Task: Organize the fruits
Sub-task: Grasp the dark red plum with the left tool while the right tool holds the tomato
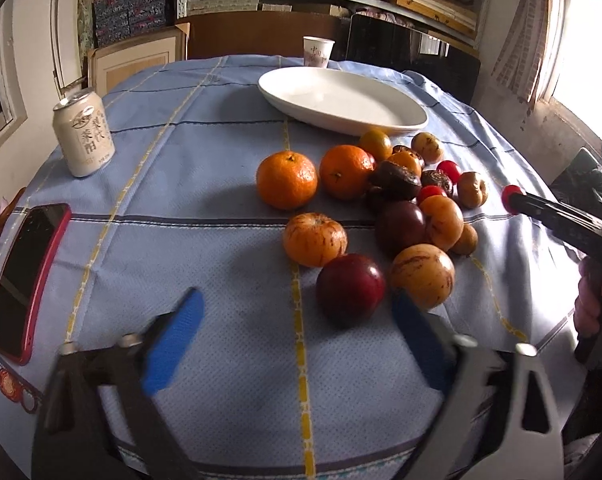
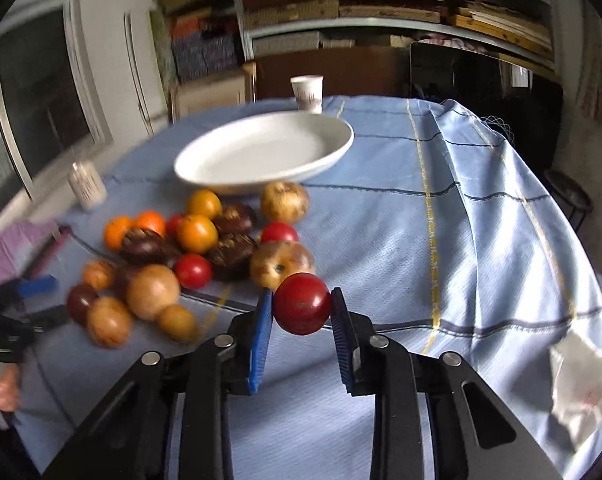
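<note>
Red tomato (image 2: 302,303) pinched between right gripper (image 2: 301,304) jaws.

left wrist: low, near side | right wrist: low, right side | shared: plate (image 1: 343,98), fruit pile (image 2: 189,248)

red tomato (image 2: 302,303): small, round, glossy, pinched between the blue pads of the right gripper (image 2: 301,308), at the near right edge of the pile.
fruit pile (image 1: 385,200): mandarins, yellow-brown streaked fruits, dark purple wrinkled ones and small red tomatoes, clustered touching on the blue cloth.
dark red plum (image 1: 349,287): nearest fruit in the left wrist view, beside a streaked orange-brown fruit (image 1: 422,276).
white plate (image 1: 381,120): oval, empty, just behind the pile.
</note>
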`<state>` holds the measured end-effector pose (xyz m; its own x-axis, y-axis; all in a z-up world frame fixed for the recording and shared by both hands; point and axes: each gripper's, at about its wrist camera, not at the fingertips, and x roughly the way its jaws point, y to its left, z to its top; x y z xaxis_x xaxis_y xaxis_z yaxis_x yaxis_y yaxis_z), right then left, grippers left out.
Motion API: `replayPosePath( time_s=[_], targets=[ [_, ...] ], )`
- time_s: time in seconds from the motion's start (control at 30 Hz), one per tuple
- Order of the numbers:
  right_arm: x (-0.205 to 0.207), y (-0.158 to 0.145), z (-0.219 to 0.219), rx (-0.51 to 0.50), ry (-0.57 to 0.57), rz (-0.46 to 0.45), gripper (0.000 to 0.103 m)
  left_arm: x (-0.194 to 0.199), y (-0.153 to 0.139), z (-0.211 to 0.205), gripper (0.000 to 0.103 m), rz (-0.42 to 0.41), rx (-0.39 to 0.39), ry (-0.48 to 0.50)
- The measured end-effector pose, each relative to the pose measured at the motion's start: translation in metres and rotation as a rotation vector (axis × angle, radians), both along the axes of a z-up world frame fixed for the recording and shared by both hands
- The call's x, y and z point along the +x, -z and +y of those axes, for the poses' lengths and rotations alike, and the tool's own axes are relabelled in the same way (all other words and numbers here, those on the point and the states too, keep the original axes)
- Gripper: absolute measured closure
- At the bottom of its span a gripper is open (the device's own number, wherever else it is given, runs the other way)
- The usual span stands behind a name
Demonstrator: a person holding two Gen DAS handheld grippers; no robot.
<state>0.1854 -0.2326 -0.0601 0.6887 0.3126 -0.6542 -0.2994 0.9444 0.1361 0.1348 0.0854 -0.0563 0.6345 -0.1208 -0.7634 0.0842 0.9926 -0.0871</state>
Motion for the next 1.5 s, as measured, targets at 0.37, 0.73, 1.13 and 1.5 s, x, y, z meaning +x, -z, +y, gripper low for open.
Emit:
replayPosePath(
  time_s=[0.37, 0.73, 1.13, 1.5],
  targets=[
    [-0.006, -0.004, -0.006, 0.083, -0.012, -0.018, 0.073, 0.013, 0.003, -0.017, 0.039, 0.042, -0.012, 0.045],
    [-0.006, -0.002, -0.013, 0.124, -0.010, -0.016, 0.072, 0.030, 0.012, -0.025, 0.052, 0.122, -0.027, 0.048],
    [-0.004, -0.001, -0.014, 0.134, -0.012, -0.003, 0.072, 0.028, 0.011, -0.038, 0.065, 0.135, 0.062, 0.051],
    [-0.004, -0.002, -0.008, 0.097, -0.025, 0.007, 0.072, 0.020, -0.005, -0.024, 0.066, 0.095, -0.023, 0.088]
  ],
)
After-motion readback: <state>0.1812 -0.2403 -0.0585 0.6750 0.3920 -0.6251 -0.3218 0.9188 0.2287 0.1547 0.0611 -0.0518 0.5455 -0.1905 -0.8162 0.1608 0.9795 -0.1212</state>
